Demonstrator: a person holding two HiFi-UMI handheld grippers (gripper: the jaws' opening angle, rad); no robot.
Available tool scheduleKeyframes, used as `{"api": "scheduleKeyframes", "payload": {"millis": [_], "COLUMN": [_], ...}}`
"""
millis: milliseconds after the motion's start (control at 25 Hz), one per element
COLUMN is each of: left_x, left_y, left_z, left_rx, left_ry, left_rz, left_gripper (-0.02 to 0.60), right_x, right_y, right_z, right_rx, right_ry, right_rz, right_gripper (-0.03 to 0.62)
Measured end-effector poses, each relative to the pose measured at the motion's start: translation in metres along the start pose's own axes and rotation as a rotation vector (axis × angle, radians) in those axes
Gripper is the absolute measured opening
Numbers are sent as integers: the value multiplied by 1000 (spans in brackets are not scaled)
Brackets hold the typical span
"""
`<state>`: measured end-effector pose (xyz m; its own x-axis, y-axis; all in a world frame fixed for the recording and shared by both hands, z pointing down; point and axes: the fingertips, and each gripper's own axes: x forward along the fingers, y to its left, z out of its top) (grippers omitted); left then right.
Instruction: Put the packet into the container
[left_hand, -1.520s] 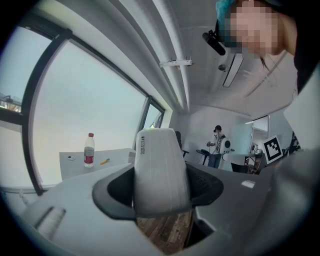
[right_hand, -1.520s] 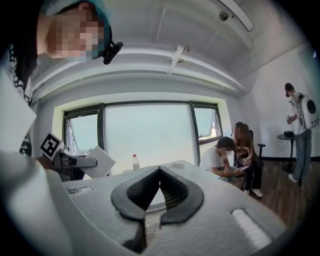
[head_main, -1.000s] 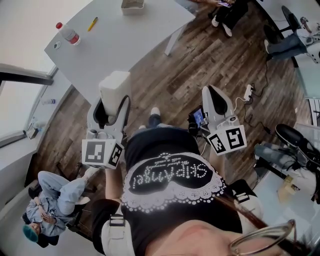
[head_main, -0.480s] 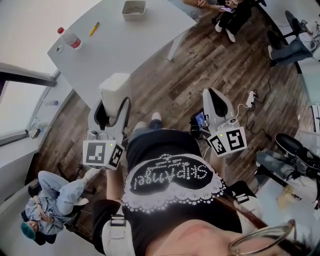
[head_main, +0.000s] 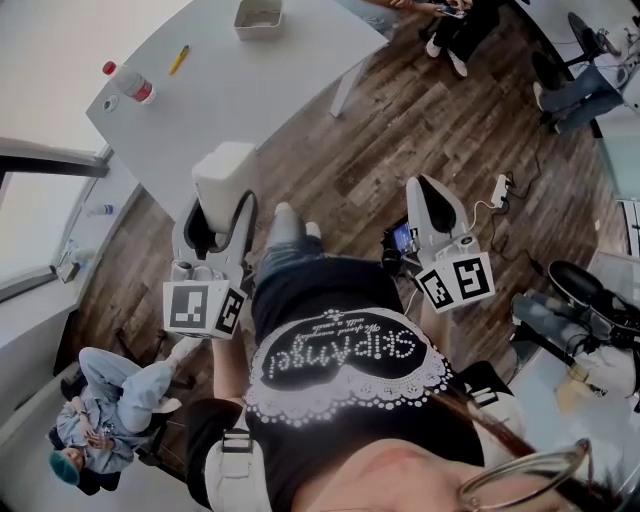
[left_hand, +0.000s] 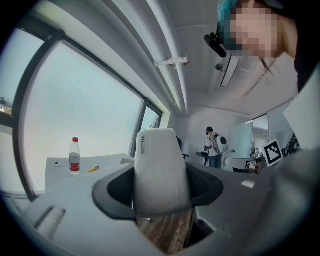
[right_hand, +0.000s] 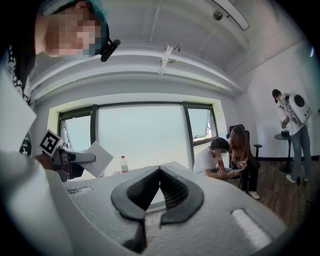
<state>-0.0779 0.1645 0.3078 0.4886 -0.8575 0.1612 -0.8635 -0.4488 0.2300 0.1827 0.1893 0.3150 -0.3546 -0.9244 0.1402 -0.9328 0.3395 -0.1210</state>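
1. The left gripper (head_main: 216, 222) has its two fingers clamped on a white packet (head_main: 222, 172). One finger is on each side of the packet.
2. The packet stands up tall between the fingers. Its top end sticks out past the finger tips. There is a line of small dark print near its top, too small to read.
3. The packet is up in the air, close to the near edge of the white table (head_main: 250, 100). It does not touch the table.
4. The container (head_main: 259, 15) is a small grey tray, open on top. It sits at the far end of the table, well apart from the packet.
5. The right gripper (head_main: 432, 200) has its fingers shut together, tips touching, with nothing between them. It is off to the right of the table, over the brown wood floor (head_main: 400, 120).
6. A bottle (head_main: 130, 82) with a red cap and a red label stands on the left part of the table.
7. A yellow pen (head_main: 178, 60) lies on the table between the bottle and the container.
8. A small round thing (head_main: 110, 102) lies on the table just beside the bottle. I cannot tell what it is.
9. A seated person (head_main: 110, 405) is on the near left side of the table, well apart from it.
10. Two more people (right_hand: 225, 160) sit close together past the far right end of the table.
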Motion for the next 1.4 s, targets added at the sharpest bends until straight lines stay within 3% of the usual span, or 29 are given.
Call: {"api": "scheduleKeyframes", "payload": {"millis": [280, 800, 1400], "left_x": [26, 103, 133], "left_y": [21, 77, 105], "left_z": [-1, 53, 52], "left_rx": [-11, 8, -13], "left_ry": [6, 8, 26], "left_rz": [-21, -67, -117], "left_gripper": [281, 281, 281], "right_x": [24, 104, 133], "right_y": [-2, -13, -19], "right_z": [2, 38, 45], "right_rx": [4, -11, -36], "right_ry": [11, 9, 17], "right_rz": [-17, -77, -150], "right_gripper": [2, 2, 2]}}
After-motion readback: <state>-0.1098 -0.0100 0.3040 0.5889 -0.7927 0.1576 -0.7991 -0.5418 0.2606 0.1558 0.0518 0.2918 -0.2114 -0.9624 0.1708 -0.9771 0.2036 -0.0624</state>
